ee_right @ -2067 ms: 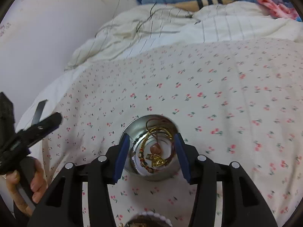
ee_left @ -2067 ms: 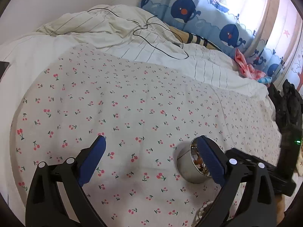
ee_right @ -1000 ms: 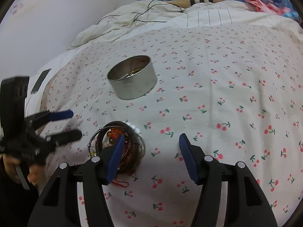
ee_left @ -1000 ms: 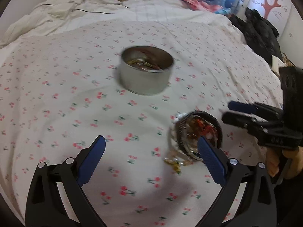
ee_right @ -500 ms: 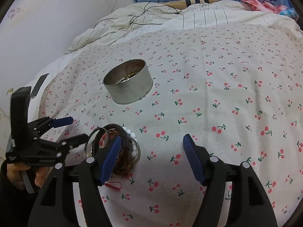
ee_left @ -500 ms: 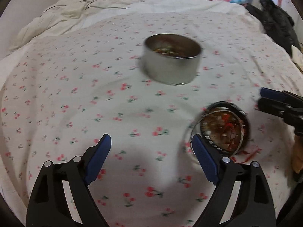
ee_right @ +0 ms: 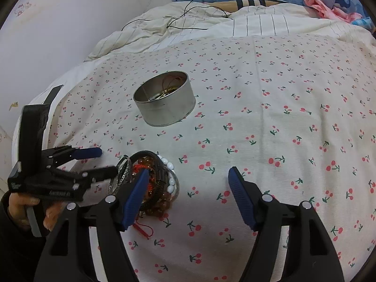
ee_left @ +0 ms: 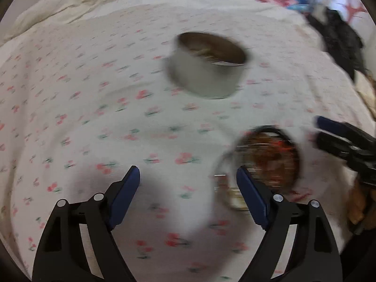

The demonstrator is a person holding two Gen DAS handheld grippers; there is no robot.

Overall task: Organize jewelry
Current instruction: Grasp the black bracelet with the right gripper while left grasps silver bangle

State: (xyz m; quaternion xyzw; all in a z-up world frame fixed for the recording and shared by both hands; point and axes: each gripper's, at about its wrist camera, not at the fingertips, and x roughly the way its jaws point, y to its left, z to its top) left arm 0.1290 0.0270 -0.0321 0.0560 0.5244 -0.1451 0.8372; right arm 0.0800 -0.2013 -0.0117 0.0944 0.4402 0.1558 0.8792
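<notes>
On the bed, the round metal tin (ee_right: 165,101) stands upright on the cherry-print sheet (ee_right: 293,117), with gold chains already lying inside it; it serves as the landmark here. Nearer the person than the tin, and slightly to its left in the right wrist view, sits the pile of jewelry (ee_right: 150,181): dark bangles, white beads, amber beads and a red cord trailing onto the sheet. Since two seconds ago the right hand-held gripper (ee_right: 188,195) has pulled back from straddling the tin and now hangs spread and empty on the near side of it, its left finger in front of the pile. The left hand-held gripper (ee_right: 98,162), meanwhile, has swung across to the pile and narrowed its spread, though the jaws are still parted with nothing between them; its own view is blurred by motion. This suggests one piece has been dropped in the tin and the next pick is being lined up.
</notes>
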